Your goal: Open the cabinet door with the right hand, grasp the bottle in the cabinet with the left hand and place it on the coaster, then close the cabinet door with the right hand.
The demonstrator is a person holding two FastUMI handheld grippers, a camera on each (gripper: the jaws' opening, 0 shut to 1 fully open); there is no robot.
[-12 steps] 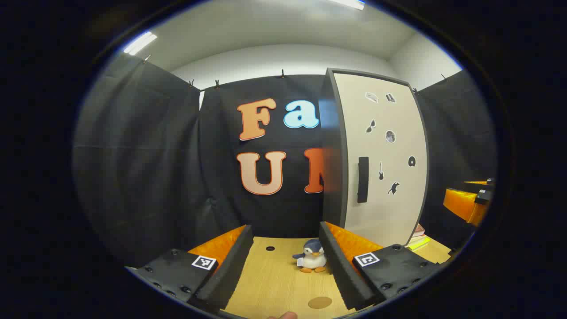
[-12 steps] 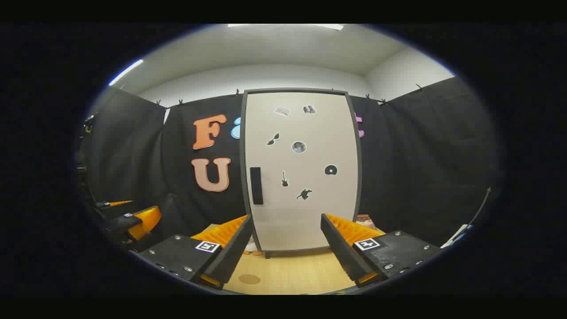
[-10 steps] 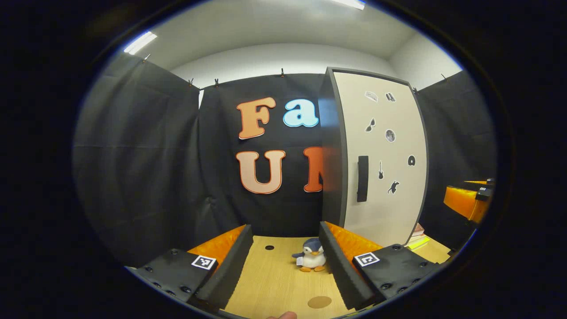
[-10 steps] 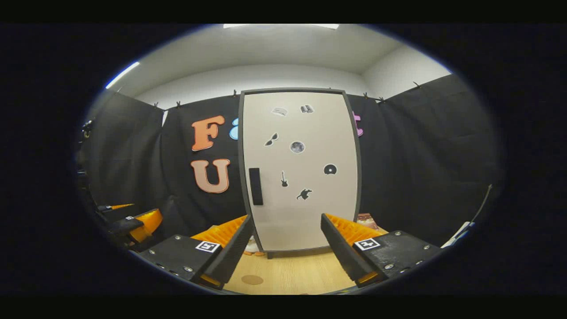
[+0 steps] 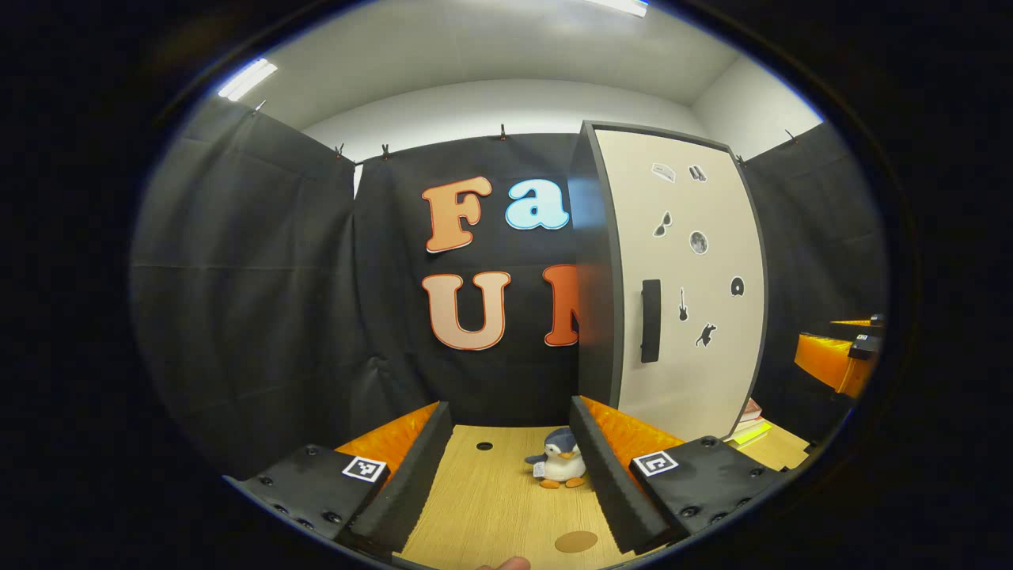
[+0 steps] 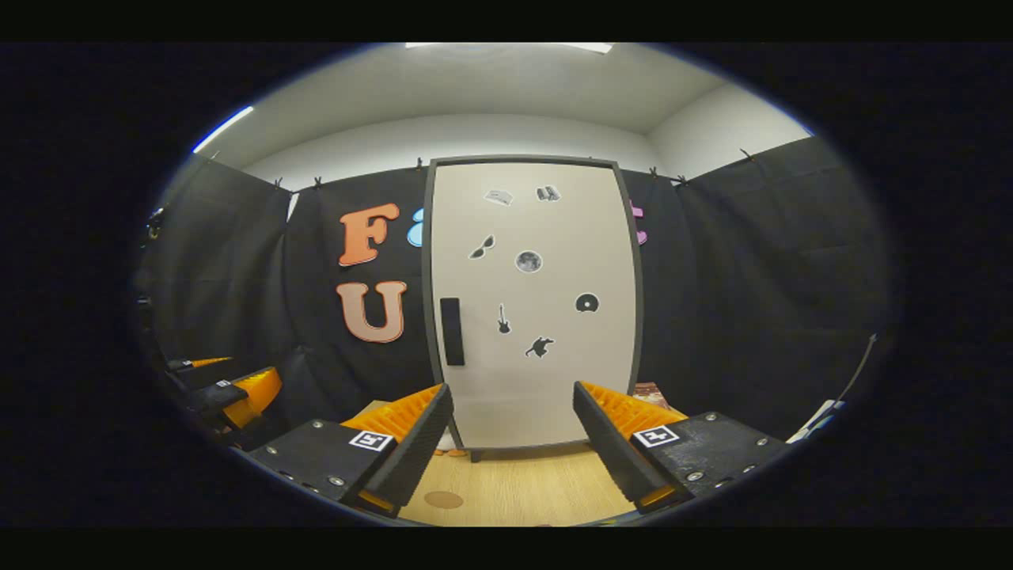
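Note:
A tall cabinet with a dark frame stands on the wooden table, its pale door [image 6: 546, 348] shut and covered with small stickers. The door's black handle [image 6: 451, 331] is on its left edge, seen also as the handle [image 5: 650, 321] in the left gripper view. A round brown coaster [image 5: 575, 541] lies on the table close to my left gripper [image 5: 509, 408], which is open and holds nothing. My right gripper [image 6: 512, 389] faces the door a short way off, open and holding nothing. The coaster [image 6: 443, 499] lies just by its left finger.
A small penguin toy [image 5: 560, 467] stands on the table [image 5: 491, 507] left of the cabinet, by a small hole [image 5: 484, 446]. Some books [image 5: 748, 423] lie at the cabinet's right foot. The other gripper [image 5: 839, 360] shows at the far right, the left one [image 6: 233, 392] at the far left.
Both views have shifted only slightly. The cabinet door stays shut and both grippers stay open.

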